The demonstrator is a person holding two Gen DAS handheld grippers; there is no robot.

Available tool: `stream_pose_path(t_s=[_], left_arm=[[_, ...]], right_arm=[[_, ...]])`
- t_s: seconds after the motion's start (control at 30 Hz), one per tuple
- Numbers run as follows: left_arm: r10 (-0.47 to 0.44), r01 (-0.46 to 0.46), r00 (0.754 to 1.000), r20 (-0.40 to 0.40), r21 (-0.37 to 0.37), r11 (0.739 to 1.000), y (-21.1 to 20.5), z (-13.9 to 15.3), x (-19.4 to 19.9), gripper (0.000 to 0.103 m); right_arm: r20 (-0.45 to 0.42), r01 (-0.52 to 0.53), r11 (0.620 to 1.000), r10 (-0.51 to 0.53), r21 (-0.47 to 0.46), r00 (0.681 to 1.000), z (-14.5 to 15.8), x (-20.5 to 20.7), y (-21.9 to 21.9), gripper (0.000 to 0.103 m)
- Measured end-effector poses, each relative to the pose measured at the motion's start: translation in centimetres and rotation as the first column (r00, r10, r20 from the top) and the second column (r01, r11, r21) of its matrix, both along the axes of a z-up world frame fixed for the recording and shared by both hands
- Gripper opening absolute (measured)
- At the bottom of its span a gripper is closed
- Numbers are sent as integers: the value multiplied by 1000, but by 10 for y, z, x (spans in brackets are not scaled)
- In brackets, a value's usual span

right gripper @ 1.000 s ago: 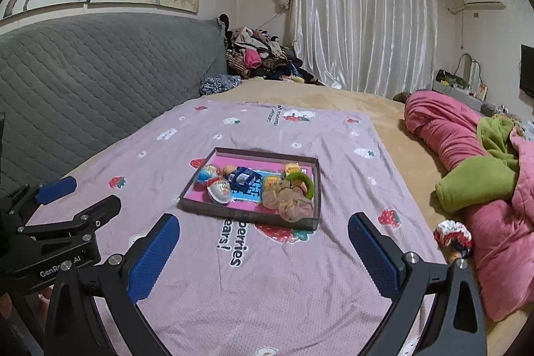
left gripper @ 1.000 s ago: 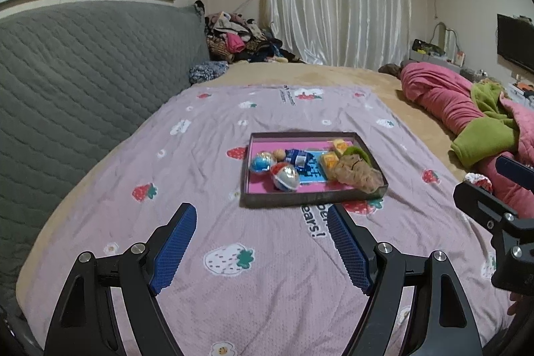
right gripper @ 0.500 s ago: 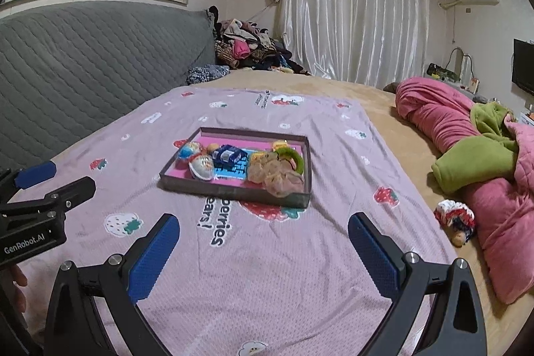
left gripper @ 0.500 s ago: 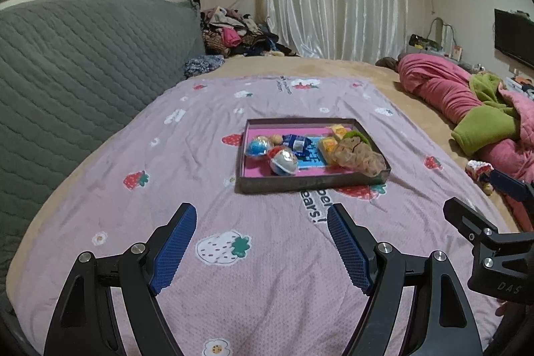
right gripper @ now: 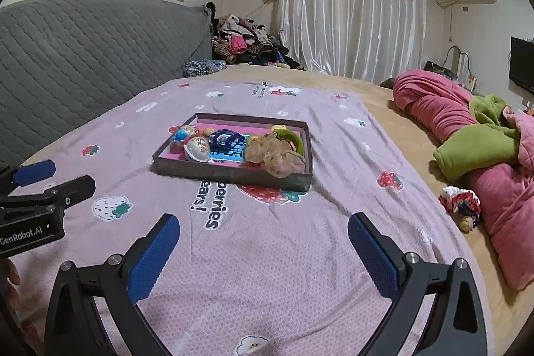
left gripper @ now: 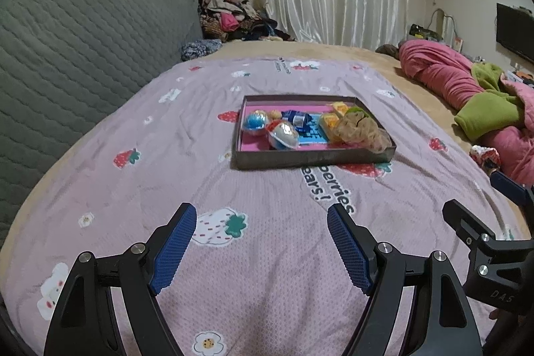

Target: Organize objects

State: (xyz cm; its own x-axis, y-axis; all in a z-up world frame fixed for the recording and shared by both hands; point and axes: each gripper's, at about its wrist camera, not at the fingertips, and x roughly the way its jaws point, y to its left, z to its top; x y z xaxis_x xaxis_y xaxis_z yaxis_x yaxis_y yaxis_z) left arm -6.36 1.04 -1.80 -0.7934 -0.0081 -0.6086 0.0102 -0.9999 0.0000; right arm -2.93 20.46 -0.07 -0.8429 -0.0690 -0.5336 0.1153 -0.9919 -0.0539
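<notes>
- Over the near part of the bed (left gripper: 267, 282), the left gripper (left gripper: 258, 242) hangs with its blue pads spread wide and nothing between them.
- Right gripper (right gripper: 263, 251) likewise: pads wide apart, empty, just right of the left one, which shows at the left edge of its view.
- Change over the last second: both views have closed in on the tray (left gripper: 310, 157) and dipped lower; the tray fills more of each picture. Neither gripper's opening has changed.
- Tray sits mid-bed on the strawberry blanket (left gripper: 187, 135), well ahead of both grippers. Inside: foil-wrapped eggs (left gripper: 283, 133), a blue packet (left gripper: 295, 116), yellow pieces (left gripper: 328, 122), a tan scrunchie (right gripper: 277, 155).
- A small knitted toy (right gripper: 460, 202) lies off the blanket by the pink quilt (right gripper: 434, 109).
- Judgement: an approach toward the tray; whether items go in or come out cannot be settled.
</notes>
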Motion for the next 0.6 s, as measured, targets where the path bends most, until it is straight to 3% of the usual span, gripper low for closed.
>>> stream_pose_path(t_s=[0.2,0.6], left_arm=[[1,-1,1000,23,21,1000,-4,-20,-4,82],[6,-5,999,37,-7,1000,-3,-44,-12,82]], right_arm=[[20,3,1000,-2,-3,1000,-12,-2,0,102],[47,1,1000,-1,-4,999,-31,-7,-3,102]])
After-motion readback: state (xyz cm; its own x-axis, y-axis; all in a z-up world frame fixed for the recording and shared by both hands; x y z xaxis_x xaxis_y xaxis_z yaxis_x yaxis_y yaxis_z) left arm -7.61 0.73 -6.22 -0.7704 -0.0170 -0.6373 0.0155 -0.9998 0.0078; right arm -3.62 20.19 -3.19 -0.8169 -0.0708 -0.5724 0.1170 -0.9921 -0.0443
